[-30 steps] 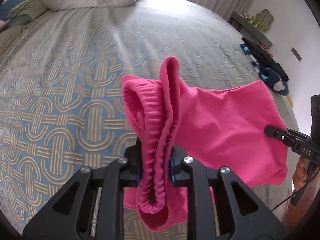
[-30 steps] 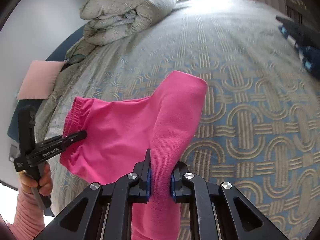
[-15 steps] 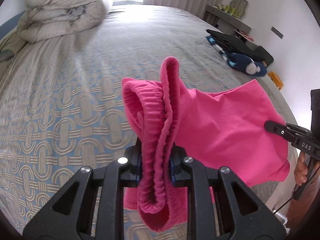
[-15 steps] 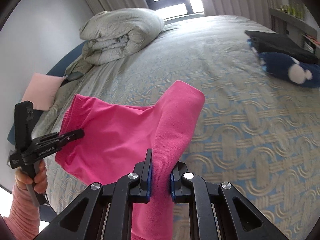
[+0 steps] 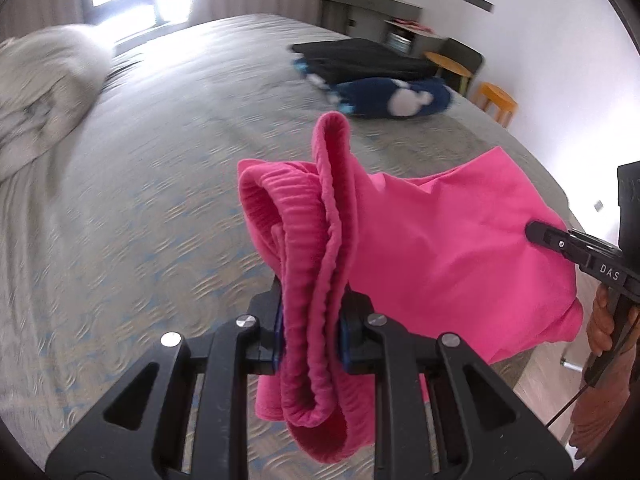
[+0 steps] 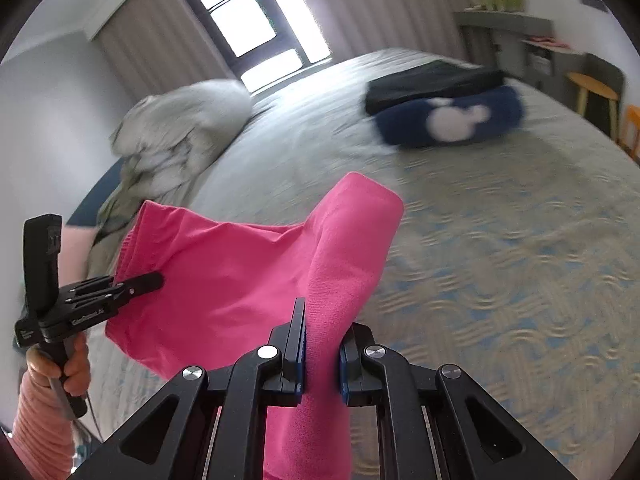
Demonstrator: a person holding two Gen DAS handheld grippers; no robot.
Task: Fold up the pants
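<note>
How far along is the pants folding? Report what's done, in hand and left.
Done: the pink pants are picked up and look doubled over. In hand: left gripper clamps the ribbed waistband, right gripper the other end, holding them above the patterned bed. Left: lay them down and finish the folds.

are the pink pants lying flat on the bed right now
No, the pink pants hang in the air above the bed, clamped between the two hand-held grippers.
</note>
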